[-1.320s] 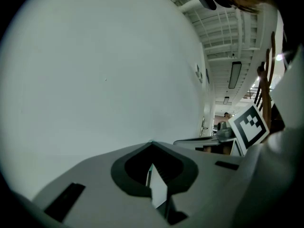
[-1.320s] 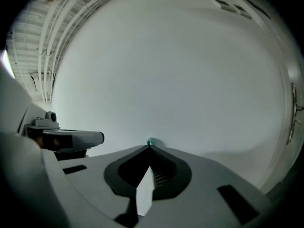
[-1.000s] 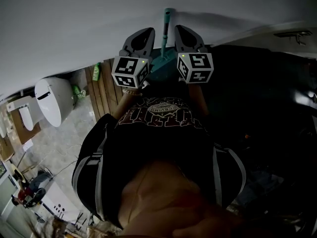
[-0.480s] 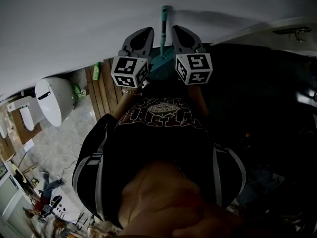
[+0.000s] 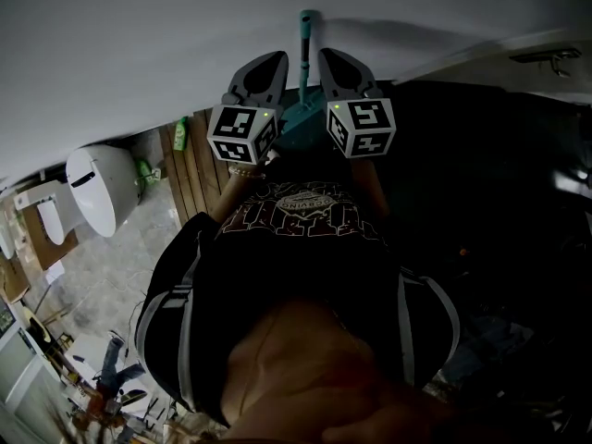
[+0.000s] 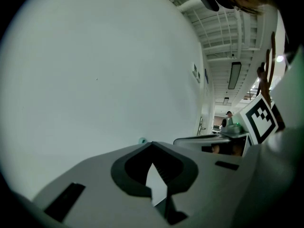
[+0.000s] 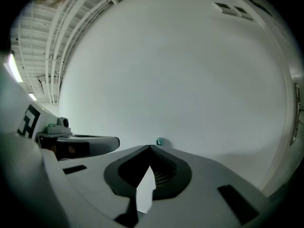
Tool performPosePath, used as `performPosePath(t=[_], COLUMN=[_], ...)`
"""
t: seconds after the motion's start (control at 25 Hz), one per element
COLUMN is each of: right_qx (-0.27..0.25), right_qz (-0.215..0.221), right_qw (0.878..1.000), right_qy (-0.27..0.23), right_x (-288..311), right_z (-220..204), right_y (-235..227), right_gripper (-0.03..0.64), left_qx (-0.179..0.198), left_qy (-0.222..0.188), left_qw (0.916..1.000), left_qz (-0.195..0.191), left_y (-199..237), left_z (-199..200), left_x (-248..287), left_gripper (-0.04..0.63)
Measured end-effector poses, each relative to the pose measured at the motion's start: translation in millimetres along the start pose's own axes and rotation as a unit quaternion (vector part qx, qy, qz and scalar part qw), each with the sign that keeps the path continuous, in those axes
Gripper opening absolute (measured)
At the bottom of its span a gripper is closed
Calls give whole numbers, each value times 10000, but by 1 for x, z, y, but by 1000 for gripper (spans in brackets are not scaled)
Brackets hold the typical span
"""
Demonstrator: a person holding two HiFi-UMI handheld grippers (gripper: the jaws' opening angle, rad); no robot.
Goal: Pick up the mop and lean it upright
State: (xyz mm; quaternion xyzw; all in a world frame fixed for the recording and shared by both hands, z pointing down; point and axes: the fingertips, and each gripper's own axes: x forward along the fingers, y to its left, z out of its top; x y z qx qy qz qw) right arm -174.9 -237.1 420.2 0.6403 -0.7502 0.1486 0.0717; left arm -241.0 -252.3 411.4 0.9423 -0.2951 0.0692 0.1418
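Mop (image 5: 306, 40) leans on the wall (image 5: 139, 44) between left gripper (image 5: 275, 60) and right gripper (image 5: 330, 56); both jaws pressed together, empty.

The teal mop (image 5: 306, 49) stands upright with its slim handle's capped tip against the white wall (image 5: 139, 44), its wider teal body below.

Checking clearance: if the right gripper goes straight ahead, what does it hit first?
Probably the white wall: the right gripper, jaws together and empty, points straight at it. The teal mop handle shows just beside the tips, so a brush is possible; depth unclear.
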Motion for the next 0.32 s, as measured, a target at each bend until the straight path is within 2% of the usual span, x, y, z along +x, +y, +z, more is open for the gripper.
performPosePath(t=[0.32], right_qx=[-25], right_qz=[18], right_qw=[10000], right_qy=[2], right_x=[0], right_z=[2], right_y=[2], right_gripper=[20], left_qx=[-2], left_qy=[-26], left_qw=[10000], left_qz=[-30], left_y=[-1], left_z=[4], left_x=[-2], left_gripper=[38])
